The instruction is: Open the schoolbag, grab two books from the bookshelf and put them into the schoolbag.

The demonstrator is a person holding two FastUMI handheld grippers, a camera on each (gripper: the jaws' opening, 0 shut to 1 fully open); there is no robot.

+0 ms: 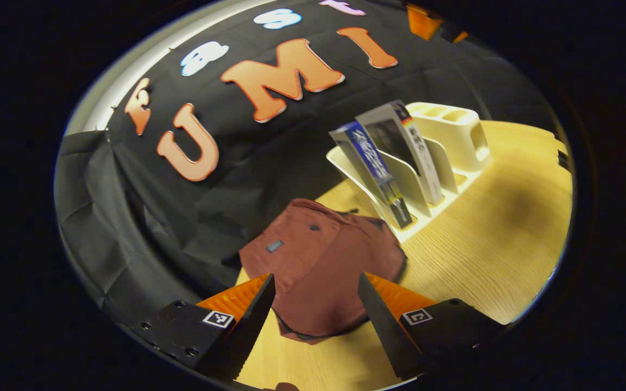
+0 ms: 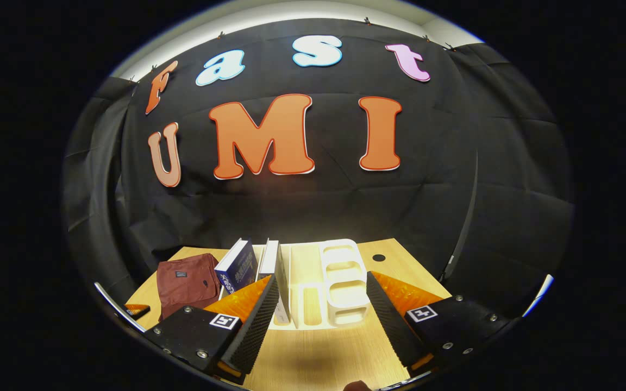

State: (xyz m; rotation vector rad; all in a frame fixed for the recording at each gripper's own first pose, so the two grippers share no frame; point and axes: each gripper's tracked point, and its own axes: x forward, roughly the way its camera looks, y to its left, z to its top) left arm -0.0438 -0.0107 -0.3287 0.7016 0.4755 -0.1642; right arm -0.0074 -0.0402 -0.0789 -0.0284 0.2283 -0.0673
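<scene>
I am holding my left gripper (image 1: 315,309) open above the closed-looking maroon schoolbag (image 1: 321,266) on the wooden table (image 1: 481,260). My right gripper (image 2: 321,309), also open, is facing the white bookshelf (image 2: 340,282), where both books, blue (image 2: 239,266) and grey (image 2: 275,260), are waiting. Nothing seems done.

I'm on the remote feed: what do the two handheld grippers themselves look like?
Both look alike. The left gripper and right gripper each have two wedge-shaped fingers with ridged, sawtooth inner faces, mounted on black blocks fixed with screws. Each block carries a small square black-and-white marker.
</scene>
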